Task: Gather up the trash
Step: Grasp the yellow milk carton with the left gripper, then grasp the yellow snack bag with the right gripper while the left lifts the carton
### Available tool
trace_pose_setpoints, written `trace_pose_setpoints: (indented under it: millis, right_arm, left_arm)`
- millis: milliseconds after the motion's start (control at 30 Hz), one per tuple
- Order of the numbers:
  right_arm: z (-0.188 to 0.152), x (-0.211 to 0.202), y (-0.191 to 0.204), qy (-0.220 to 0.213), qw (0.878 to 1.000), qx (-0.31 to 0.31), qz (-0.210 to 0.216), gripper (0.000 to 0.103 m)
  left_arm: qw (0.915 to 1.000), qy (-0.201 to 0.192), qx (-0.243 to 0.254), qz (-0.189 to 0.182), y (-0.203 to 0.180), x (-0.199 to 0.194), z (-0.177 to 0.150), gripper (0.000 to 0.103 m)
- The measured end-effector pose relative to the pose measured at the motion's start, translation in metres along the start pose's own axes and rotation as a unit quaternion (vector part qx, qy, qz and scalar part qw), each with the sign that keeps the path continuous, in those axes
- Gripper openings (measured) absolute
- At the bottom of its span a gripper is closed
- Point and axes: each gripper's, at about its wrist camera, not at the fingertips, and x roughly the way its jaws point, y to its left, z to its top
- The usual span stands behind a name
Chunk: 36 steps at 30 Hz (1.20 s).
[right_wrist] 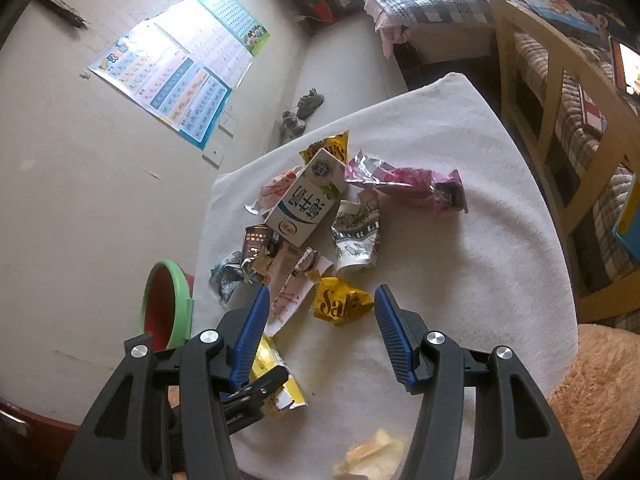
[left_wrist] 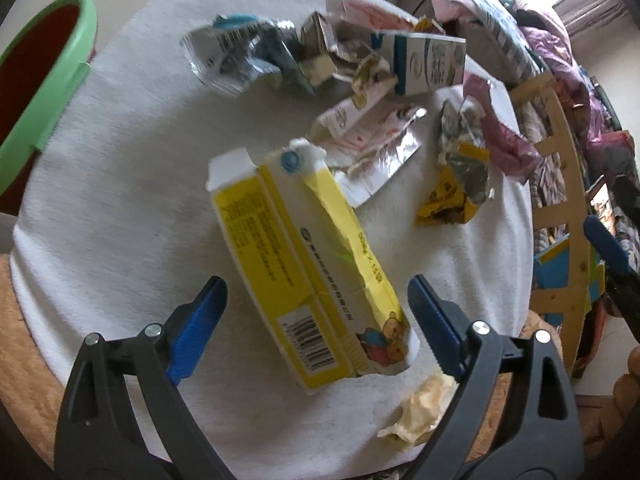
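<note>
Yellow carton (left_wrist: 308, 268): crushed and torn, lying flat on the white towel (left_wrist: 120, 208) that covers the worktop; its barcode end lies nearest the left gripper (left_wrist: 316, 304).
Left jaws: spread wide, one blue pad on each side of the carton's near end, neither pad pressing it; nothing is held.
Right jaws: the right gripper (right_wrist: 320, 320) hangs half spread over the towel, empty, with the yellow snack wrapper (right_wrist: 340, 306) just beyond its tips.
Step in hand: judged to be the pickup of the yellow carton by the left gripper.
Doing it well: lower until the pads straddle the carton's narrow width, then close across the long sides, not on the torn flap, which would likely crumple and slip.
Nearby clutter: a crumpled pale tissue (left_wrist: 420, 408) lies just beside the right-hand pad of the left gripper; a close that drifts that way could catch it too.
Remaining trash: milk carton (right_wrist: 306, 200), pink wrapper (right_wrist: 404, 180), paper cup (right_wrist: 356, 240) and foil scraps, heaped toward the far side of the towel.
Bin: green-rimmed, red inside (left_wrist: 48, 64), standing off the towel's left edge, well apart from the carton.
Edges: the towel's near edge curves close under both grippers; a wooden chair (right_wrist: 552, 120) stands past its right side.
Open room: bare towel between carton and bin gives a clear carrying path leftward.
</note>
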Motion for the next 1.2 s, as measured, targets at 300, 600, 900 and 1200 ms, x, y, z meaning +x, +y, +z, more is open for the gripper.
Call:
trace_pose_setpoints:
  millis: [300,600,900,1200]
  right_arm:
    - [-0.003,0.005,-0.010,0.010,1.000,0.016,0.000,0.054]
    - [-0.007,0.012,-0.005,0.018,1.000,0.005,-0.008,0.054]
    - [-0.009,0.020,-0.005,0.023,0.999,-0.005,-0.026,0.054]
    - [-0.012,0.050,0.000,0.038,0.996,-0.049,-0.069,0.054]
  left_arm:
    - [1.0000,0.007,0.002,0.003,0.001,0.006,-0.001,0.089]
    - [0.9996,-0.001,0.026,-0.011,-0.001,-0.003,0.001,0.061]
    - [0.9993,-0.028,0.026,-0.004,0.015,-0.026,0.006,0.046]
    - [0.9971,-0.071,0.026,0.005,0.022,-0.053,0.012,0.046]
